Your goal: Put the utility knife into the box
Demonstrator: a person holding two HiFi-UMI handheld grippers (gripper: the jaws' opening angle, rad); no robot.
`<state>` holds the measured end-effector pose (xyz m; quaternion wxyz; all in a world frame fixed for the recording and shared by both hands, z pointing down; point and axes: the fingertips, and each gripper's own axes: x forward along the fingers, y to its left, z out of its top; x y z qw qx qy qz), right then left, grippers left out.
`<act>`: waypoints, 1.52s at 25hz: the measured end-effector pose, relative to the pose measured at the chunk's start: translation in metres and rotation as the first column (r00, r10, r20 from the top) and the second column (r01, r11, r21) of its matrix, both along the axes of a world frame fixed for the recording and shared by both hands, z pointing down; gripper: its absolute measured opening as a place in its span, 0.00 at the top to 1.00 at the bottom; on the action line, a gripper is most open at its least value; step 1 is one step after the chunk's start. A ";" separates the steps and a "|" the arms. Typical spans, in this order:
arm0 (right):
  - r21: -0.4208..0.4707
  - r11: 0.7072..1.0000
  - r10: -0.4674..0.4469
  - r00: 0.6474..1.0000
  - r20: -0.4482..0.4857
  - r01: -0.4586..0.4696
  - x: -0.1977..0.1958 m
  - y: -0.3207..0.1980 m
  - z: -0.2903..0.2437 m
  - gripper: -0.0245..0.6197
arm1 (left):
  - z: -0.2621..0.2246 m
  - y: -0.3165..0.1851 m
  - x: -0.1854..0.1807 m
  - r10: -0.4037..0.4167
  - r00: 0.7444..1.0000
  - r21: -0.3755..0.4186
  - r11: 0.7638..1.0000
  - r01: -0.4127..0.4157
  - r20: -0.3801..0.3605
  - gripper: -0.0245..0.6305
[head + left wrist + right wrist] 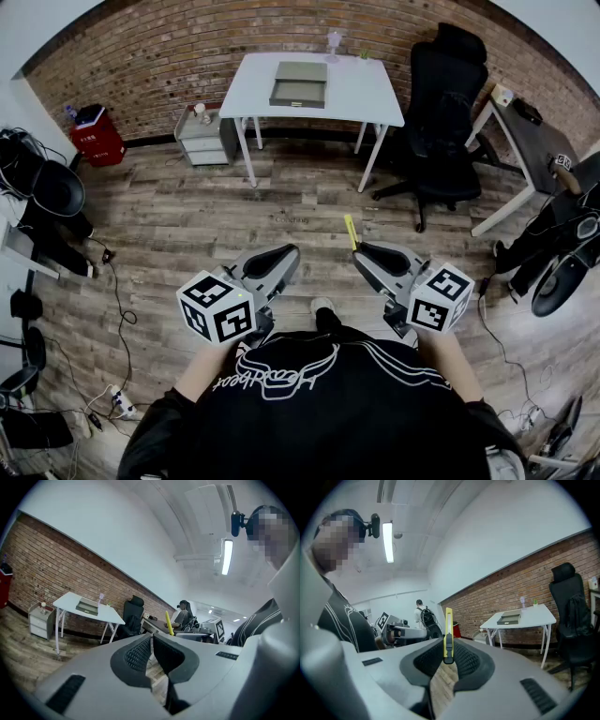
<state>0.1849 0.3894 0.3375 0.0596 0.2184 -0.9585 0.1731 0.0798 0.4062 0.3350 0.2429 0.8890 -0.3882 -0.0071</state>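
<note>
One utility knife (448, 625), pinched upright in right gripper (449, 649) for carrying. Box (299, 84) lies upper centre on a table, well apart; left gripper (152, 637) closed, empty.

A brick wall (159, 56) backs a white table (366, 94), black chair (445, 112), wood floor (187, 225).

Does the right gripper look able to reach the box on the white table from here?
Probably not from here. The right gripper grips the utility knife, but the box lies on the white table, far across open floor. Nothing blocks the way; the person would need to walk over.
</note>
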 end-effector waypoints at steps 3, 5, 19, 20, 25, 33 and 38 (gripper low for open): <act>0.003 1.000 0.009 1.000 -0.003 -0.009 -0.001 -0.003 0.004 0.86 | 0.006 -0.003 -0.002 0.001 1.000 -0.007 1.000 -0.001 -0.001 0.90; -0.007 1.000 0.018 1.000 0.000 -0.018 0.000 -0.011 0.007 0.86 | 0.009 -0.008 -0.001 -0.002 1.000 -0.014 1.000 0.002 0.003 0.90; -0.055 0.998 0.039 0.999 0.011 -0.038 -0.015 -0.083 0.021 0.86 | 0.020 -0.063 -0.021 -0.059 0.998 -0.041 0.997 0.060 0.025 0.90; -0.061 0.997 0.039 0.999 0.011 -0.039 -0.015 -0.091 0.023 0.86 | 0.022 -0.069 -0.023 -0.063 0.998 -0.046 0.997 0.064 0.026 0.90; -0.090 0.996 0.031 0.999 0.026 -0.029 -0.025 -0.139 0.033 0.85 | 0.034 -0.115 -0.037 -0.095 0.995 -0.083 0.992 0.097 0.025 0.90; -0.156 0.987 0.046 0.999 0.005 -0.045 -0.026 -0.238 0.060 0.85 | 0.053 -0.216 -0.034 -0.082 0.996 -0.145 0.986 0.088 0.042 0.90; -0.168 0.984 0.061 0.998 -0.001 -0.060 -0.020 -0.294 0.067 0.85 | 0.056 -0.277 -0.028 -0.061 0.996 -0.164 0.984 0.071 0.069 0.90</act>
